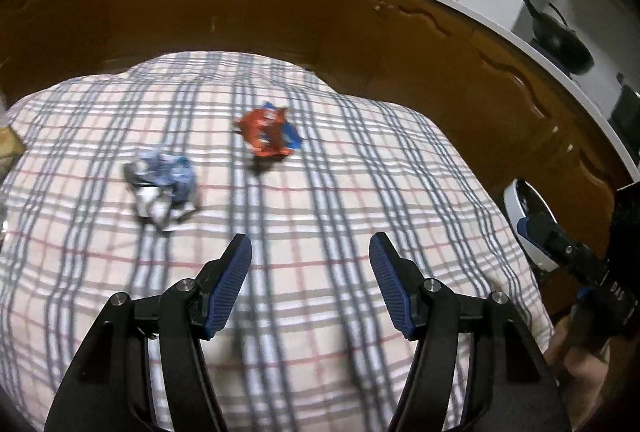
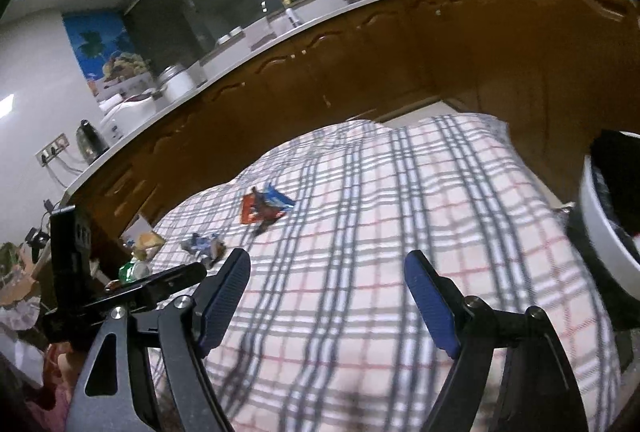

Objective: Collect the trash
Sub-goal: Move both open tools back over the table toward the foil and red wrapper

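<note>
On the checked cloth covering the tabletop, toward its far edge, I see two pieces of trash well apart: a crumpled red-and-blue wrapper and, nearer its left edge, a crumpled pale blue-and-white wrapper, both blurred so that no print can be read. My left gripper and right gripper each hover above the cloth with jaws spread and nothing between them. Past the cloth's right edge a white bin is cut off by the frame, its contents hard to make out.
</note>
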Available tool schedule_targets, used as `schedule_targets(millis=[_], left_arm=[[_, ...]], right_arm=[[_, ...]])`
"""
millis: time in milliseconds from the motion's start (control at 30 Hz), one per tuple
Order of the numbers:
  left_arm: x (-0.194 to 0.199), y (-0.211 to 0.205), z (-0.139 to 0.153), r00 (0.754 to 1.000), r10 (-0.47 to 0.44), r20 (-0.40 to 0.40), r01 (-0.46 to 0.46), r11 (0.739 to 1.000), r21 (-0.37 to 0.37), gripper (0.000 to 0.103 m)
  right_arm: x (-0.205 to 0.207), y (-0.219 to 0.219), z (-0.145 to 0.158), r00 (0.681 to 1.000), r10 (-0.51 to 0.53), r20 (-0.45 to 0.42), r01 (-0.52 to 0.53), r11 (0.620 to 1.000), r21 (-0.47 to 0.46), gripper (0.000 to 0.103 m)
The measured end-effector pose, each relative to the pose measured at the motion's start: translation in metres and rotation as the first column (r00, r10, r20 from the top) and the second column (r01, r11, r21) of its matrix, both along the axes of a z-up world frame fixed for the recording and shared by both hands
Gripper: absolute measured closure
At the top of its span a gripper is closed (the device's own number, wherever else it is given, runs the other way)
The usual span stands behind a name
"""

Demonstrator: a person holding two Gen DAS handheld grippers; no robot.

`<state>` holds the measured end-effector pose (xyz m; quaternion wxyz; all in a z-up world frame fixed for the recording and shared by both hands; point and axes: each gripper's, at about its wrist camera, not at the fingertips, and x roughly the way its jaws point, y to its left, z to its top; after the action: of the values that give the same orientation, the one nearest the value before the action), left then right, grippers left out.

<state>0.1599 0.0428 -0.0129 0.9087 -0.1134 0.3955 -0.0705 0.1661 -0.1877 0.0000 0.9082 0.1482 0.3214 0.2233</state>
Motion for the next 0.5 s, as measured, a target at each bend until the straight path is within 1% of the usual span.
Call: schedule_targets(millis=[233,300,400,500], left_arm=[[0.0,0.043,0.003,0.995,0.102,0.011,-0.103,0.995,0.02,0.041],[0.003,0.054,0.002,0.991,0.135,0.007,-0.135,0.991,0.02,0.037],[0.008,0.07,0.0,0.984,0.177,0.007,-0.177,0.984,0.028,0.033],[0.018,0.082,-0.005,0.979,0.203,-0.006,-0.202,0.978,0.045,0.033]], right_arm=[[0.022,0.038,-0.001,0.998,0.067,-0.011,-0.067,0.998,-0.008,0.023],[0.031,0.051,-0.002,0.997,0.077,-0.021,-0.077,0.997,-0.017,0.023],[0.044,0.07,-0.006,0.993,0.111,-0.036,-0.112,0.994,-0.015,0.024],[0.058,0.09,-0.011,0.988,0.145,-0.046,-0.146,0.989,-0.015,0.024]])
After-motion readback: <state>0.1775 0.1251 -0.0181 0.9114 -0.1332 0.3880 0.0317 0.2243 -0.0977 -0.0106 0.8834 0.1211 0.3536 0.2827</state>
